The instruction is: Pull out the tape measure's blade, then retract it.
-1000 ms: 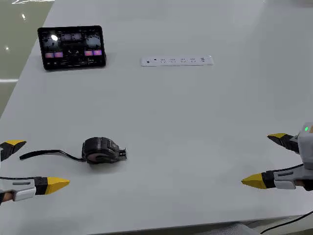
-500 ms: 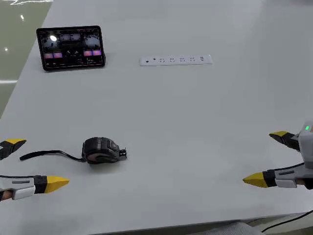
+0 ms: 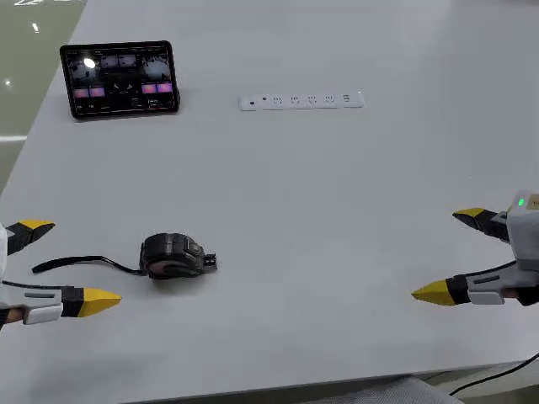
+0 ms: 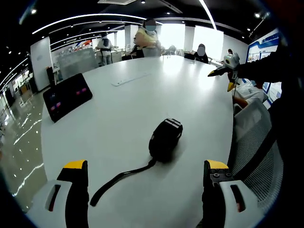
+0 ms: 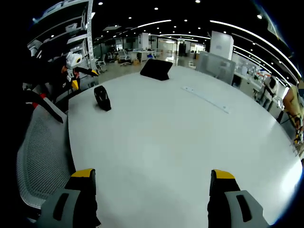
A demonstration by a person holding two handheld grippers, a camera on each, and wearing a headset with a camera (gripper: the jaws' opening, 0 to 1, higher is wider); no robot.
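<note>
Leftward, shows the tape measure [image 3: 173, 257] lying on the white table [image 3: 337, 219] near its front edge; blade not drawn out, small end hook at the mouth of the dark case, pointing right; black wrist strap [image 3: 76, 263] trailing from the case toward the left. Places the left gripper [image 3: 76, 261] just beside the case, jaws spread wide, one yellow tip on each side of the strap, clear of the case and closed on nothing; in the left gripper view, frames the case just ahead, between the two parted jaws. Sets the right gripper [image 3: 439, 255] well apart at the right front of the table, jaws likewise wide apart and empty; in the right gripper view, puts the case far off at the left. Farther back, shows a propped tablet [image 3: 120, 79] with lit screen at the left; a white power strip [image 3: 301, 101] lying flat near the middle. Includes a mesh chair back [image 4: 256, 142] at the table's near edge.
</note>
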